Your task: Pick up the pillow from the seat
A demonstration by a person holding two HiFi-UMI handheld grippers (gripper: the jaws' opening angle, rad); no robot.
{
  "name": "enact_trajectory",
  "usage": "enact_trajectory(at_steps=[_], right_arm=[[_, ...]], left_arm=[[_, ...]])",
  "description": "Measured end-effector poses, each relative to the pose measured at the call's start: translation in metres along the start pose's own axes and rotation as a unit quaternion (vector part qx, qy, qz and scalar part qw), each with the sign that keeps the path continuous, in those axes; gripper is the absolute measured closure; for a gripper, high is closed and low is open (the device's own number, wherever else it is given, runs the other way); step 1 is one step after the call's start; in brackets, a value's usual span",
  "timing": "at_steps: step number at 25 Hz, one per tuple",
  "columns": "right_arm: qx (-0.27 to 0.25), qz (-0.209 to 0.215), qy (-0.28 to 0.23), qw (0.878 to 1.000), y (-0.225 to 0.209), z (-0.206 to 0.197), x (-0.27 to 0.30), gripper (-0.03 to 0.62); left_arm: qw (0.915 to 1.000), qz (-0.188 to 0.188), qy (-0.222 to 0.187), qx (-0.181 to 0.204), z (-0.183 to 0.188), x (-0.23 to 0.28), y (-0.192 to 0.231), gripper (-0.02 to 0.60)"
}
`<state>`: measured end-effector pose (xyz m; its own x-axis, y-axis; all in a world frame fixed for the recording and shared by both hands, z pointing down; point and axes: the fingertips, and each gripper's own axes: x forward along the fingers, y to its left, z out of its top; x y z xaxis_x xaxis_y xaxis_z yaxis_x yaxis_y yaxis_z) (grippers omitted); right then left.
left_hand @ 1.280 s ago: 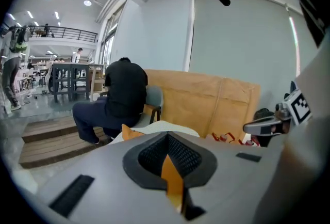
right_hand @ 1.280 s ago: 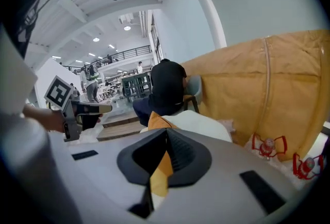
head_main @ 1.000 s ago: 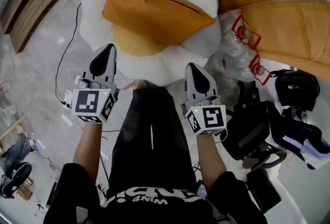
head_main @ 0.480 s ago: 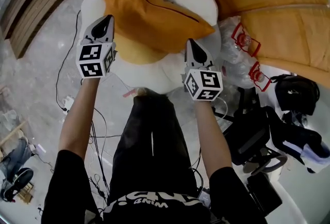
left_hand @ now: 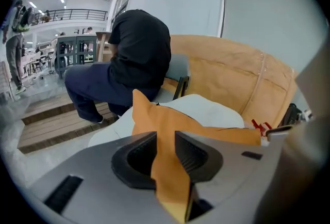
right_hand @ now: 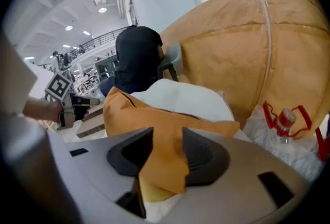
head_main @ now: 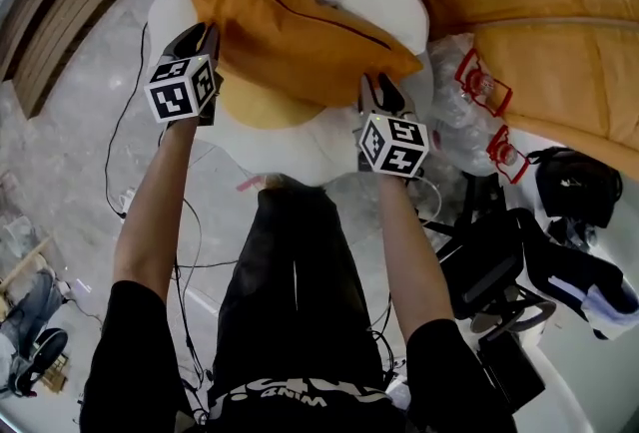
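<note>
An orange pillow lies tilted on a white round seat with a yellow middle. My left gripper is at the pillow's left corner and my right gripper at its right corner. In the left gripper view a fold of the orange pillow runs between the pads of the left gripper, touching both. The right gripper view shows the pillow corner pinched in the right gripper the same way. Both pairs of jaws are opening slightly with the fabric between them.
A large orange beanbag fills the back right. Clear plastic bags with red-capped bottles lie right of the seat. Black bags sit at the right, cables trail on the floor, and a dark-clothed person sits behind the seat.
Both grippers have moved forward from beside my legs to the pillow's two near corners. Orange fabric now sits between each pair of jaws.
</note>
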<state>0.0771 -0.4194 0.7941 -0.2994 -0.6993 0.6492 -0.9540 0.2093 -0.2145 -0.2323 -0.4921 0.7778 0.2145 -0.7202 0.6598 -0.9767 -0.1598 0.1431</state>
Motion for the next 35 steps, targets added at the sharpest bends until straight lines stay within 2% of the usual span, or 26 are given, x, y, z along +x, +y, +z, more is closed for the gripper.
enact_trajectory(at_steps=[1,3,6,11,19,22,24,26,28,30,35], right_arm=[[0.021,-0.007,0.008,1.000,-0.005,-0.007,0.003,0.390],[0.064,-0.021,0.019,0.998,-0.017,-0.021,0.009,0.302],[0.098,-0.026,0.040,0.994,-0.028,-0.040,0.017,0.258],[0.133,-0.030,0.050,0.989,-0.036,-0.052,0.031,0.247],[0.121,-0.045,0.046,0.991,-0.043,-0.054,0.054,0.249],[0.121,-0.048,0.044,0.991,-0.044,-0.056,0.056,0.262],[0.112,-0.053,0.046,0.991,-0.045,-0.056,0.055,0.317],[0.093,-0.055,0.047,0.993,-0.045,-0.055,0.052,0.450],[0.068,-0.049,0.051,0.995,-0.041,-0.059,0.050,0.532],[0.061,-0.044,0.054,0.996,-0.038,-0.064,0.050,0.557],[0.082,-0.032,0.053,0.995,-0.034,-0.065,0.044,0.560]], left_arm=[[1.0000,-0.004,0.004,-0.007,-0.003,0.004,0.002,0.459],[0.9998,-0.003,0.007,-0.020,-0.006,0.012,0.007,0.343],[0.9998,0.006,-0.004,-0.019,-0.008,0.021,0.013,0.250],[0.9997,-0.009,-0.006,-0.021,-0.014,0.034,0.012,0.227],[0.9975,-0.030,-0.012,-0.063,-0.023,0.053,0.012,0.227],[0.9952,-0.051,-0.013,-0.083,-0.027,0.056,0.005,0.280],[0.9959,-0.049,-0.013,-0.075,-0.024,0.055,0.004,0.324],[0.9965,-0.051,0.004,-0.066,-0.031,0.055,0.001,0.392],[0.9950,-0.063,0.039,-0.067,-0.047,0.056,-0.006,0.495],[0.9935,-0.070,0.061,-0.065,-0.060,0.056,-0.012,0.551],[0.9954,-0.051,0.060,-0.055,-0.053,0.039,-0.010,0.555]])
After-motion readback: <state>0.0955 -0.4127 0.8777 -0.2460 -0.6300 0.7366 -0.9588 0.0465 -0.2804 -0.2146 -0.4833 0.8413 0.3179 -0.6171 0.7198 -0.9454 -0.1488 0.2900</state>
